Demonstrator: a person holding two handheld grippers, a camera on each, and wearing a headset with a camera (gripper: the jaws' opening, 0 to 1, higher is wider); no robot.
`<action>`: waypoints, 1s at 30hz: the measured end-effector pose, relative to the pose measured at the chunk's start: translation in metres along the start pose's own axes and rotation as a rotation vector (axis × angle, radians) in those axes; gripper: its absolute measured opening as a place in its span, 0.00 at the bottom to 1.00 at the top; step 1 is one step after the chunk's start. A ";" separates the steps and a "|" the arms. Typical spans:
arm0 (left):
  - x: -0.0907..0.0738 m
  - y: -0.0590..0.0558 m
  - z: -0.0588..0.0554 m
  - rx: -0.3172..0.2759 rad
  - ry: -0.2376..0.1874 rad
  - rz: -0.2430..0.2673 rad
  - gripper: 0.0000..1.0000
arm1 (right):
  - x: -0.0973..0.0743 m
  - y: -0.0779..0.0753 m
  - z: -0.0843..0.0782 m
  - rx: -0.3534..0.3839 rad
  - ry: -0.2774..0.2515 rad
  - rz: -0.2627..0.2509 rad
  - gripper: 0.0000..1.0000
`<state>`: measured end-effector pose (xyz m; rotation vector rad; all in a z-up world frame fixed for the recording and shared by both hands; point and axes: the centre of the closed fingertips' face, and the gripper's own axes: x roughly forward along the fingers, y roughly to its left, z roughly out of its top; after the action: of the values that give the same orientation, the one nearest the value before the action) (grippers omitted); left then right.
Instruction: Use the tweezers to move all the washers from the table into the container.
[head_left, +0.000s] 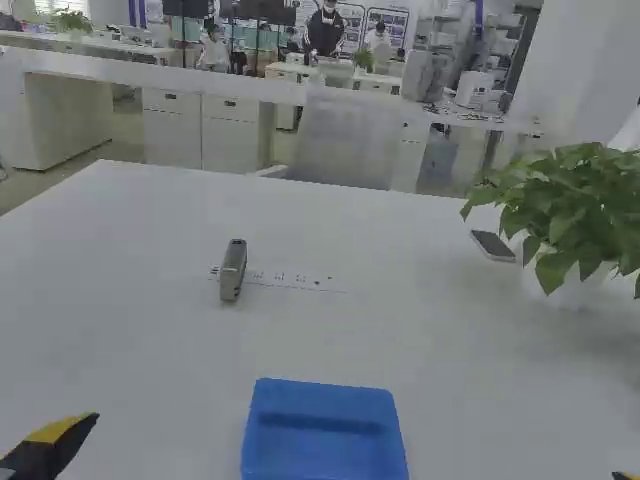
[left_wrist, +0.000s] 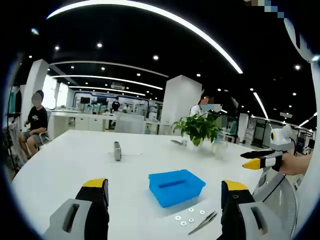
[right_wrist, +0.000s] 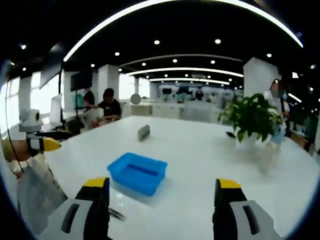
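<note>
The blue container (left_wrist: 176, 186) sits on the white table (left_wrist: 60, 165), open side up. Several small washers (left_wrist: 189, 218) lie on the table just in front of it, with the metal tweezers (left_wrist: 202, 223) beside them. My left gripper (left_wrist: 165, 192) hangs above the table's near edge, open wide and holding nothing. My right gripper (right_wrist: 162, 185) is open too, facing the blue container (right_wrist: 137, 172) from the other side, with the tweezers (right_wrist: 117, 214) low between its jaws. In the head view the container (head_left: 322, 430) is at the bottom centre and the left gripper (head_left: 45, 445) pokes in at the bottom left.
A power strip with a grey device (head_left: 233, 268) lies mid-table. A phone (head_left: 493, 245) and a potted plant (head_left: 570, 210) sit at the right. A chair (head_left: 345, 135) stands behind the far edge. People sit at desks further back.
</note>
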<state>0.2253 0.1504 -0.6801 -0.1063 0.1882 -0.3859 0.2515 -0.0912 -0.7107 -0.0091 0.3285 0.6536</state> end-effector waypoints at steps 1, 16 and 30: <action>0.000 0.000 0.000 0.000 0.000 0.000 0.89 | 0.000 0.000 -0.001 0.000 0.002 0.002 0.76; 0.004 0.002 -0.007 -0.015 0.021 0.000 0.88 | 0.007 0.005 -0.007 0.020 0.022 0.044 0.73; 0.004 0.003 -0.011 -0.024 0.021 -0.010 0.86 | 0.008 0.013 -0.007 -0.007 0.032 0.062 0.70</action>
<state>0.2280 0.1506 -0.6917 -0.1272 0.2132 -0.3951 0.2473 -0.0771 -0.7186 -0.0160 0.3588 0.7161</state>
